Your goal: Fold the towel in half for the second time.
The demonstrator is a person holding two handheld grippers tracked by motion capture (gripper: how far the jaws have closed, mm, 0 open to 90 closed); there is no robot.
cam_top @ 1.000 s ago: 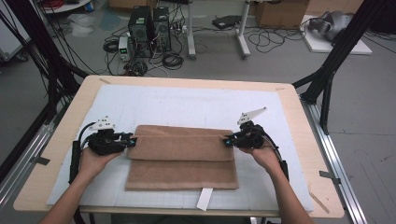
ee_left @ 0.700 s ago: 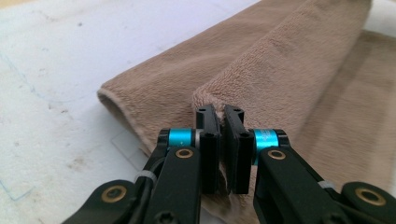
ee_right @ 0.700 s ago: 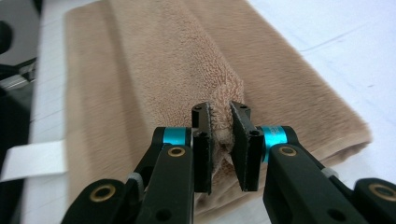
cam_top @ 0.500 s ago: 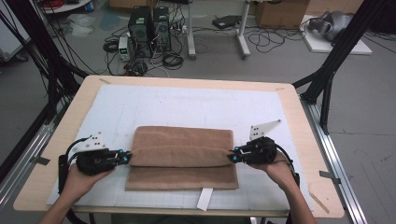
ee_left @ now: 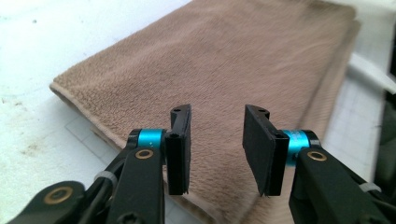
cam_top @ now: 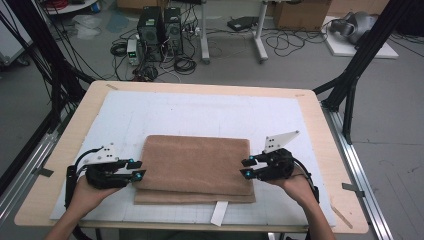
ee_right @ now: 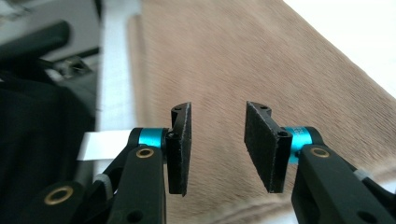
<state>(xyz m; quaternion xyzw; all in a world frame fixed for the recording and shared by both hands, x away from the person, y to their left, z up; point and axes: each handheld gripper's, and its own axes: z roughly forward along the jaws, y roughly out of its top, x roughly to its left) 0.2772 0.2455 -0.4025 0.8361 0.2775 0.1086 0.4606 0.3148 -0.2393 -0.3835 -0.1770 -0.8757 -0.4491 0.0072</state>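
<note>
A brown towel [cam_top: 195, 165] lies folded on the white mat [cam_top: 200, 112], its top layer stopping just short of the near edge. My left gripper [cam_top: 136, 169] sits at the towel's left edge and my right gripper [cam_top: 246, 167] at its right edge. Both have just been opening. In the left gripper view the gripper [ee_left: 217, 149] stands open over the towel [ee_left: 233, 60] with nothing between the pads. The right gripper view shows that gripper [ee_right: 218, 147] open the same way above the towel [ee_right: 243, 60].
A white label [cam_top: 218, 213] sticks out from under the towel's near edge. The mat lies on a wooden table [cam_top: 320, 125] with black frame poles [cam_top: 357, 65] at its corners. Computers and cables [cam_top: 160, 30] are on the floor beyond.
Both hands drew toward the near side of the table, bringing the towel's top layer over the lower one. Both grippers have since opened and let go of the towel.
</note>
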